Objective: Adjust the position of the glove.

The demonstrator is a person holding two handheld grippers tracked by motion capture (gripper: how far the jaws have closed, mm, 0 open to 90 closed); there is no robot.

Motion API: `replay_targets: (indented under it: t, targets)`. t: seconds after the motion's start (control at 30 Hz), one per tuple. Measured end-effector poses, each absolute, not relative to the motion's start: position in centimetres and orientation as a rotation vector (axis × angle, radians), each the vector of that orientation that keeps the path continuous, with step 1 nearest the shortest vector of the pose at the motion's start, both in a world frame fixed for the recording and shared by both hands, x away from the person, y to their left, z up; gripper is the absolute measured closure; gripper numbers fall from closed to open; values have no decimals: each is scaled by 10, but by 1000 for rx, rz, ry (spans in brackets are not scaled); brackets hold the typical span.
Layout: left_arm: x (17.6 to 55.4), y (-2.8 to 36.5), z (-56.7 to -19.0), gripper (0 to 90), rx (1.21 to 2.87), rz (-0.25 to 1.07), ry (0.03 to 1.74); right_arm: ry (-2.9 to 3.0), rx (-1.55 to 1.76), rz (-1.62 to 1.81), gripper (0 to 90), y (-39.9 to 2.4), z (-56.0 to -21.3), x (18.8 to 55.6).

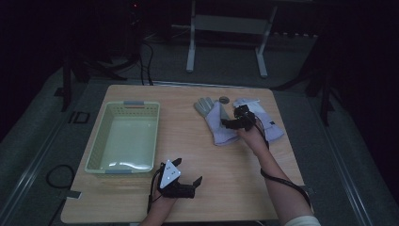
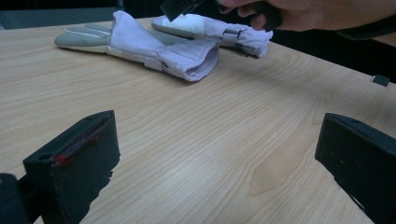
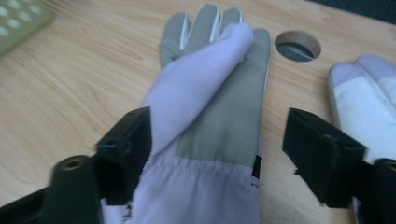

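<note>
Two grey-and-lavender gloves lie on the table's far right. The nearer glove [image 1: 214,121] [image 3: 224,107] [image 2: 154,46] has a flap of lavender cloth folded over its grey palm. My right gripper [image 1: 233,117] [image 3: 224,149] is open just above it, one jaw on each side of the cuff. The second glove [image 1: 266,120] [image 3: 369,102] [image 2: 219,30] lies just to the right. My left gripper [image 1: 188,170] [image 2: 217,161] is open near the table's front edge, with nothing but bare wood between its jaws. It points toward the gloves.
A pale green plastic basket [image 1: 99,141] [image 3: 18,18] stands empty on the left half of the table. A round cable hole [image 1: 224,99] [image 3: 298,45] sits in the tabletop beyond the gloves. Bare wood [image 1: 221,179] spans the front and middle.
</note>
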State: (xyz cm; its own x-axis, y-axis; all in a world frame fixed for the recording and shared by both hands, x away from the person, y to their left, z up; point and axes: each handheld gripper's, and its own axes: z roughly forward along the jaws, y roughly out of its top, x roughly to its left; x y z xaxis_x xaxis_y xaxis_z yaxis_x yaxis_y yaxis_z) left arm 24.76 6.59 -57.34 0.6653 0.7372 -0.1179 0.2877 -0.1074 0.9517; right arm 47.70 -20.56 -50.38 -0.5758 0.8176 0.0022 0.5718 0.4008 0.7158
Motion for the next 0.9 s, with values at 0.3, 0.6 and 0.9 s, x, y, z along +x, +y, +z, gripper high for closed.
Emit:
replay_targets:
  t: [0.3, 0.6, 0.9]
  targets:
    - [247, 66, -573, 0, 1688, 469, 836, 2340, 1219, 894, 349, -198, -524, 491]
    - [247, 66, -573, 1, 1689, 468, 833, 2368, 1264, 835, 430, -197, -540, 498]
    - [247, 65, -573, 1, 1693, 471, 833, 2395, 1178, 781, 734, -185, -540, 493]
